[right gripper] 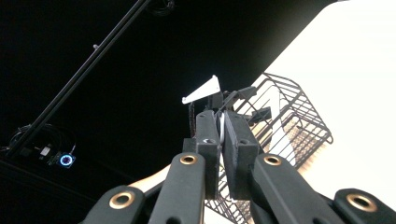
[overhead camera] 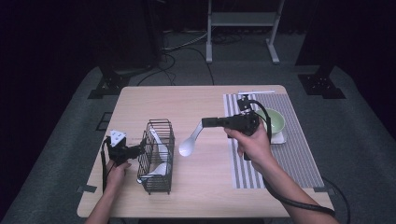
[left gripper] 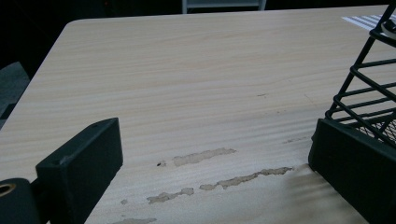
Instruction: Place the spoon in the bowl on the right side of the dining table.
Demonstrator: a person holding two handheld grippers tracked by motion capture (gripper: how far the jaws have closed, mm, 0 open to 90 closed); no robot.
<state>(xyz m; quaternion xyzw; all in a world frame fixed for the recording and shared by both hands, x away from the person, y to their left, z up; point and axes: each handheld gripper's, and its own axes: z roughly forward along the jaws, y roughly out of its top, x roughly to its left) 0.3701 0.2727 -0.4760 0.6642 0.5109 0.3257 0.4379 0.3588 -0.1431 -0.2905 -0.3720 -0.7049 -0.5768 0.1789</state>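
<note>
Now right claw clamps white spoon; left claw wide beside wire basket; bowl behind.

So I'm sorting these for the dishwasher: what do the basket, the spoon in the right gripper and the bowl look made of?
The basket looks like black coated metal wire: thin rigid bars in an open grid. The spoon held in the right gripper looks like white ceramic or melamine, smooth and glossy; which one I can't tell. The bowl looks like pale green glazed ceramic, possibly plastic.
</note>
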